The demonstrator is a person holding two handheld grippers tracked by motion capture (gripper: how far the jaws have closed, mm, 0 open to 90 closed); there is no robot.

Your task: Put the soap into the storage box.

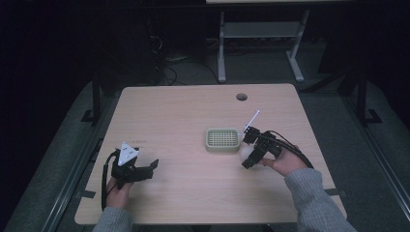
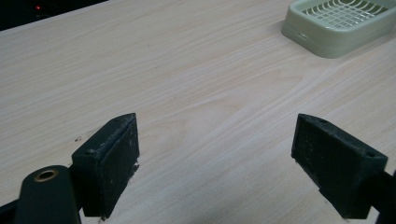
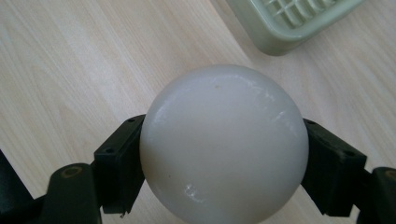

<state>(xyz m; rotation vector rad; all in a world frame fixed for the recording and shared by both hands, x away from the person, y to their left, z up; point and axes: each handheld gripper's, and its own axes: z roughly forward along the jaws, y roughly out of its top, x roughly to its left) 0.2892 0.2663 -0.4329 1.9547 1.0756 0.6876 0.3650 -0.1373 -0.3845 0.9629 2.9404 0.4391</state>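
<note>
A white ball [image 3: 224, 144] sits between the jaws of my right gripper [image 3: 224, 168], which is shut on it. From above, the ball [image 1: 246, 152] and right gripper [image 1: 250, 150] hang just right of a pale green slotted tray [image 1: 222, 139]. That tray's corner [image 3: 299, 23] lies ahead of the ball. My left gripper [image 1: 147, 170] rests at the table's near left, open, nothing between its fingers [image 2: 112, 163]. In the left gripper view the tray [image 2: 341, 25] stands far off at the upper right.
The wooden table [image 1: 193, 111] has a round cable hole [image 1: 241, 96] near its far edge. A thin white stick [image 1: 252, 119] juts up from the right gripper. Beyond the table stands the metal frame of another desk [image 1: 258, 38].
</note>
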